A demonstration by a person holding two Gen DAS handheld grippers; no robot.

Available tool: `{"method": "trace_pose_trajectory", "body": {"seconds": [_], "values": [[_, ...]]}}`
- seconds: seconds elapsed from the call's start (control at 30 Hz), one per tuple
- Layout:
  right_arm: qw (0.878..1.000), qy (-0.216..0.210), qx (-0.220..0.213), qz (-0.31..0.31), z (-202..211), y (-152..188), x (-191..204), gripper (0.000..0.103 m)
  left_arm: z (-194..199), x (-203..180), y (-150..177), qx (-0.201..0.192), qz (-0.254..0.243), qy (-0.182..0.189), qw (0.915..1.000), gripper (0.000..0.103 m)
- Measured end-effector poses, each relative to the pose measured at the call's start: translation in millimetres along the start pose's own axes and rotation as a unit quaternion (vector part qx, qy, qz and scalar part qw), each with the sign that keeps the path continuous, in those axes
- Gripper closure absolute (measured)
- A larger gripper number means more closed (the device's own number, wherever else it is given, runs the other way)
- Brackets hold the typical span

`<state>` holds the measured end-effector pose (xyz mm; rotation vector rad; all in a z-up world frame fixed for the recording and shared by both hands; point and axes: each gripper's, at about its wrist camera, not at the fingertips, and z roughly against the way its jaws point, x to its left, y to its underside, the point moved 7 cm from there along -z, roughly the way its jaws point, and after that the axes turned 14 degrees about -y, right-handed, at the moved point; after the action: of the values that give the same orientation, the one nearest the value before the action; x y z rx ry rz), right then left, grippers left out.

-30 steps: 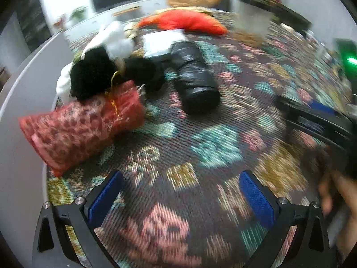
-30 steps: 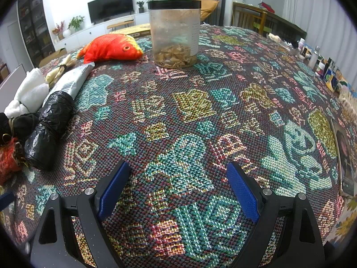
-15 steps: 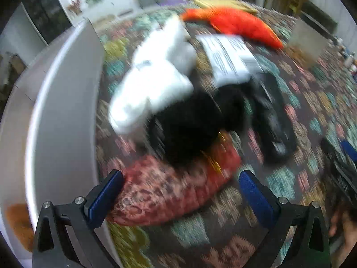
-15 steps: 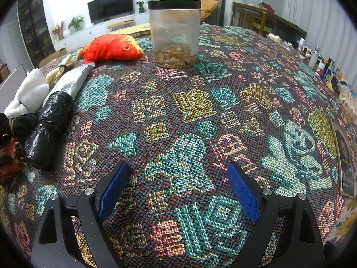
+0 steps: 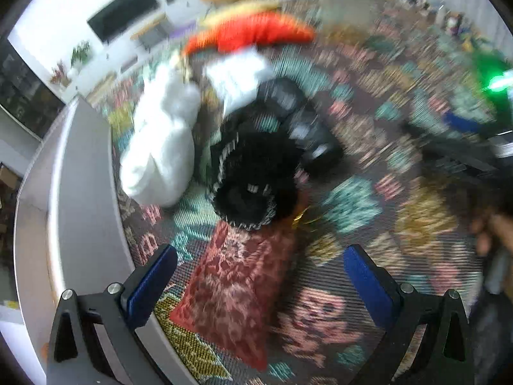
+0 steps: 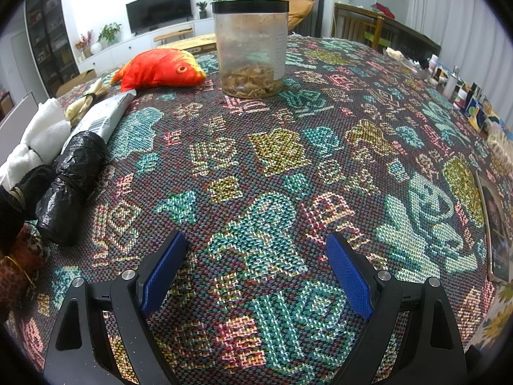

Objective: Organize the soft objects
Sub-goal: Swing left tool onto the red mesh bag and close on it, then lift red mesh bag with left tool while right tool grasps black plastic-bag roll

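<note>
Soft things lie in a pile on the patterned tablecloth. In the left wrist view, a red patterned pouch [image 5: 237,292] lies between the fingers of my open left gripper [image 5: 256,285], not gripped. Beyond it are a black knit hat [image 5: 253,176], a white cloth bundle [image 5: 160,147], a black plastic roll [image 5: 301,118], a white packet [image 5: 237,77] and an orange fish plush [image 5: 256,32]. My right gripper [image 6: 256,272] is open and empty over bare cloth; the fish plush [image 6: 157,67], the black roll [image 6: 70,186] and the white bundle [image 6: 41,134] lie to its far left.
A clear jar with a black lid [image 6: 250,48] stands at the far middle of the table. A white board or tray edge [image 5: 80,199] runs along the left. Small bottles and boxes [image 6: 465,96] line the right edge. My right gripper shows blurred in the left wrist view [image 5: 465,134].
The left gripper has swung over the pile and come down close to the red pouch, which now lies between its fingers. The right gripper has not moved.
</note>
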<state>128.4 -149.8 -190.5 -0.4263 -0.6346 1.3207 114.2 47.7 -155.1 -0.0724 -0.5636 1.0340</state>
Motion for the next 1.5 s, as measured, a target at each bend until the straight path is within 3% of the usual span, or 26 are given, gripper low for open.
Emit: {"method": "trace_pose_trajectory", "body": {"seconds": [0.13, 0.17, 0.2, 0.23, 0.27, 0.37, 0.47, 0.53, 0.6, 0.67, 0.73, 0.83, 0.87, 0.93, 0.97, 1.03, 1.1, 1.17, 1.33, 1.5], "values": [[1.000, 0.000, 0.000, 0.000, 0.0, 0.3, 0.3, 0.012, -24.0, 1.3, 19.5, 0.045, 0.025, 0.012, 0.9986, 0.004], [1.000, 0.000, 0.000, 0.000, 0.1, 0.0, 0.1, 0.012, -22.3, 1.8, 22.5, 0.044, 0.035, 0.024, 0.9981, 0.014], [1.000, 0.000, 0.000, 0.000, 0.1, 0.0, 0.1, 0.012, -18.8, 3.6, 26.5, 0.041, 0.048, 0.035, 0.9974, 0.033], [1.000, 0.000, 0.000, 0.000, 0.1, 0.1, 0.2, 0.012, -14.6, 6.7, 29.6, 0.039, 0.066, 0.043, 0.9962, 0.045], [1.000, 0.000, 0.000, 0.000, 0.2, 0.0, 0.1, 0.012, -10.4, 11.3, 32.6, 0.038, 0.087, 0.048, 0.9943, 0.066], [1.000, 0.000, 0.000, 0.000, 0.2, 0.0, 0.1, 0.012, 3.1, 17.4, 40.7, 0.033, 0.151, 0.097, 0.9832, 0.072], [1.000, -0.010, -0.002, -0.004, 1.3, 0.0, 0.3, 0.011, 11.6, 21.6, 55.9, 0.027, 0.186, 0.099, 0.9771, 0.072], [0.996, -0.084, -0.016, -0.029, 8.5, -1.2, 5.5, 0.012, 15.1, 23.4, 69.8, 0.018, 0.195, 0.082, 0.9772, 0.072], [0.981, -0.185, -0.010, -0.051, 13.9, -6.4, 24.9, 0.014, 18.3, 23.0, 81.0, 0.006, 0.195, 0.067, 0.9786, 0.072], [0.970, -0.241, 0.014, -0.023, 13.2, -18.9, 63.9, 0.014, 17.7, 19.2, 86.6, -0.006, 0.194, 0.057, 0.9794, 0.072], [0.962, -0.267, 0.053, 0.003, -1.1, -27.0, 100.4, 0.014, 19.8, 12.0, 91.8, -0.015, 0.192, 0.049, 0.9801, 0.072], [0.963, -0.251, 0.094, 0.022, -30.4, -29.8, 132.9, 0.018, 17.8, 8.4, 88.6, -0.019, 0.181, 0.035, 0.9827, 0.068], [0.963, -0.242, 0.112, 0.027, -44.3, -27.2, 142.1, 0.033, 17.2, 6.7, 87.5, -0.018, 0.178, 0.034, 0.9832, 0.064], [0.969, -0.220, 0.102, 0.052, -50.1, -28.5, 149.8, 0.059, 13.5, 2.4, 81.2, -0.018, 0.176, 0.034, 0.9837, 0.052], [0.967, -0.223, 0.110, 0.055, -51.4, -27.5, 152.1, 0.060, 11.2, 1.8, 79.3, -0.016, 0.176, 0.031, 0.9838, 0.047], [0.965, -0.237, 0.105, 0.048, -42.0, -26.8, 144.5, 0.063, 8.2, 2.1, 76.7, -0.015, 0.178, 0.029, 0.9835, 0.048], [0.968, -0.228, 0.087, 0.050, -27.5, -27.1, 121.6, 0.064, 9.6, 2.6, 74.8, -0.023, 0.190, 0.036, 0.9810, 0.070], [0.977, -0.199, 0.065, 0.050, -12.8, -26.2, 87.7, 0.064, 11.3, -0.5, 71.5, -0.030, 0.194, 0.041, 0.9797, 0.075], [0.993, -0.119, 0.004, 0.014, 16.2, -39.2, -11.8, 0.064, 33.4, -26.7, 45.2, -0.058, 0.221, 0.112, 0.9671, 0.076], [0.996, -0.087, -0.023, -0.011, 14.6, -86.4, -74.6, 0.064, 39.7, -43.4, -9.9, -0.083, 0.227, 0.136, 0.9606, 0.076]]}}
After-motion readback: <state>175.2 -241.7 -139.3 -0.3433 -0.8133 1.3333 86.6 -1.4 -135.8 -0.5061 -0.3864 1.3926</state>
